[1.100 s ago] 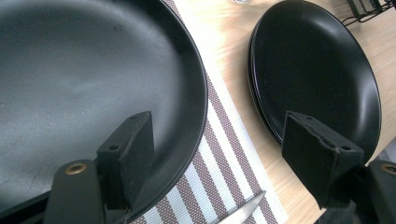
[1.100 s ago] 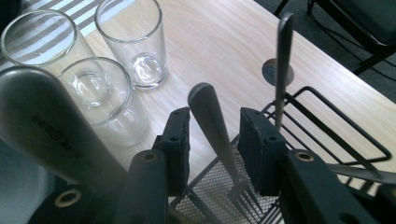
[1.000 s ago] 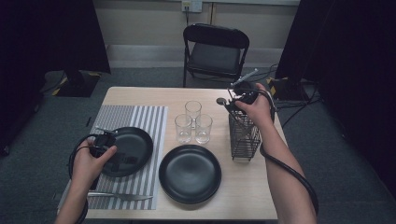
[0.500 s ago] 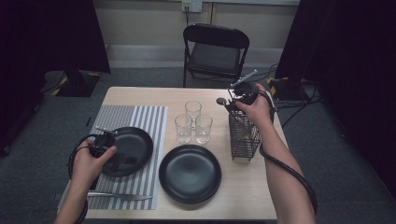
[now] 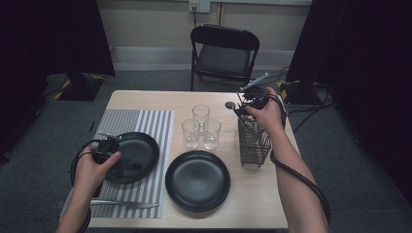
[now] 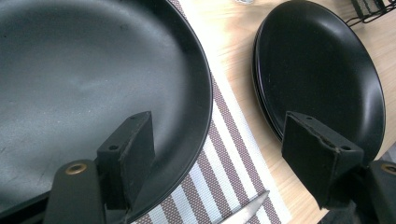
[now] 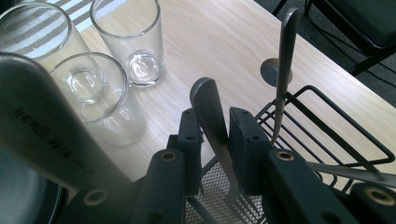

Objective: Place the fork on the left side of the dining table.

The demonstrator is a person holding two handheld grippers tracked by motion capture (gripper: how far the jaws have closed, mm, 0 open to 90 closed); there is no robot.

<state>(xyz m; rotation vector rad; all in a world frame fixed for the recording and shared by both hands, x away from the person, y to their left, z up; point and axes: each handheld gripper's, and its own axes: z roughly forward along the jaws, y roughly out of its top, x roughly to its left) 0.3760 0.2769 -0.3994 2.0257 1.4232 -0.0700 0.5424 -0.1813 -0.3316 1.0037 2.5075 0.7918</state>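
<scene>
My right gripper (image 7: 215, 119) is above the black wire cutlery caddy (image 7: 327, 116) at the table's right side. Its jaws have just been closing and now press on the rounded grey handle of a utensil (image 7: 209, 105) that stands in the caddy. A second metal handle (image 7: 284, 70) rises just beyond it. In the high view, the right gripper (image 5: 248, 109) sits over the top of the caddy (image 5: 255, 141). My left gripper (image 6: 219, 135) is open, with one jaw over the rim of the black plate (image 6: 93, 70) on the striped placemat (image 6: 224, 163). It holds nothing.
A second black plate (image 5: 197, 180) lies at the table's front middle. Three clear glasses (image 5: 200, 127) stand close together left of the caddy. A knife (image 5: 124, 204) lies on the placemat's front edge. A folding chair (image 5: 223, 48) stands behind the table.
</scene>
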